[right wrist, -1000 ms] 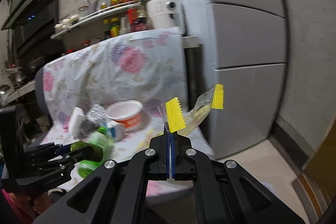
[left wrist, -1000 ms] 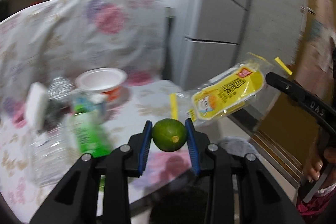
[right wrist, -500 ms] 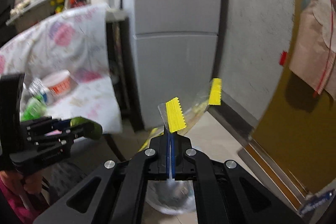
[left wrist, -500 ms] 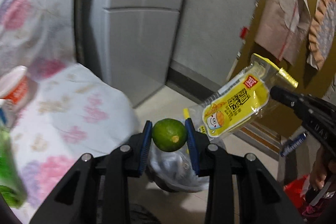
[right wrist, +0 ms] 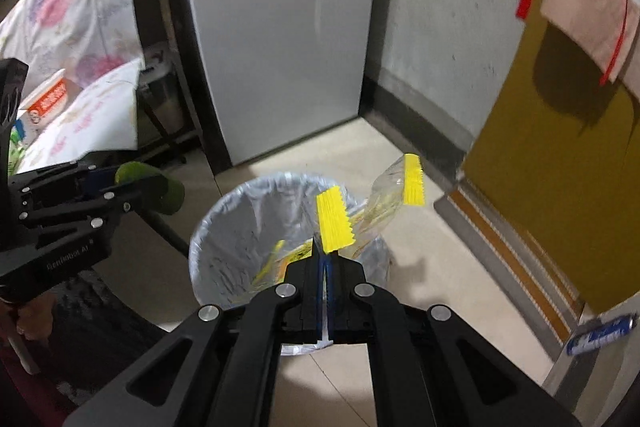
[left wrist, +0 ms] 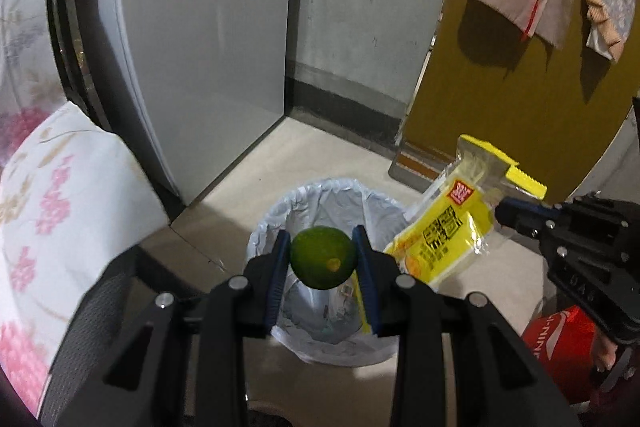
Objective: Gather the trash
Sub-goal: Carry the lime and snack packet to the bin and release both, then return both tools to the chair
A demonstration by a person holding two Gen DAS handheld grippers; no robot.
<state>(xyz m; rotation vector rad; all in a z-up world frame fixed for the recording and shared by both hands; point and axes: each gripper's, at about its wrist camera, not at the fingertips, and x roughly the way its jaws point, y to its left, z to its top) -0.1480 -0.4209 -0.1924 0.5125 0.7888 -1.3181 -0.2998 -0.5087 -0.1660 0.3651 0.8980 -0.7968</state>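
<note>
Lime (left wrist: 323,257) clenched in left tongs (left wrist: 322,259), wrapper (left wrist: 448,227) pinched in right tongs (right wrist: 325,259), both poised over bin (left wrist: 264,227), probably for dropping in together.

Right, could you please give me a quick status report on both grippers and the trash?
Left gripper shut on green lime, over lined bin. Right gripper shut on yellow snack wrapper, at bin rim. Nothing blocking the bin.

Both claws are chunky black plastic with silver screw heads along the arms and blue ribbed pads inside the fingers. The left claw (right wrist: 132,183) has small white lettering on its side, and the right claw (left wrist: 505,215) has faint embossed letters.
</note>
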